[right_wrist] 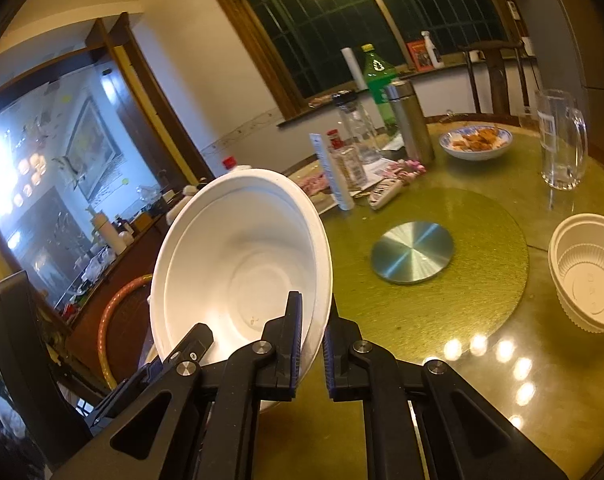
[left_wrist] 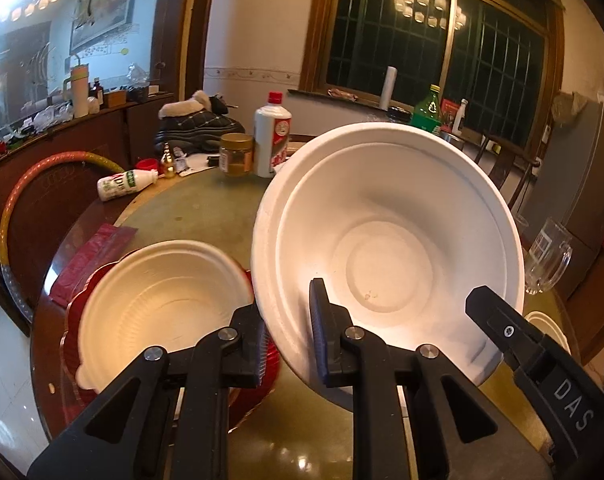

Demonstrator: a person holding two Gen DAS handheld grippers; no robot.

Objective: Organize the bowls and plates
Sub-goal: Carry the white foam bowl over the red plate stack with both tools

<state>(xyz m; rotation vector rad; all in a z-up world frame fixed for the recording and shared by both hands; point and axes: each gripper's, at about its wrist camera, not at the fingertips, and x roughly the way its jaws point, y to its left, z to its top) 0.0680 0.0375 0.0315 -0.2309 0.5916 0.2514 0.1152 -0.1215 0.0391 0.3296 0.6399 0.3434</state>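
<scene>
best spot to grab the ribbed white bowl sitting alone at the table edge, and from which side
Take the ribbed white bowl by its rim, probably from above with one finger inside and one outside. It stands upright and open, its thin lip is free all round, and nothing crowds it on the table. Both grippers already hold the large white bowl that way.

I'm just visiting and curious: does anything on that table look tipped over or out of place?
Yes. A white bottle with a green label lies on its side near the table's far left edge, while the other bottles stand upright. The big white bowl is also steeply tilted, but only because both sets of jaws pinch its rim in mid-air.
</scene>
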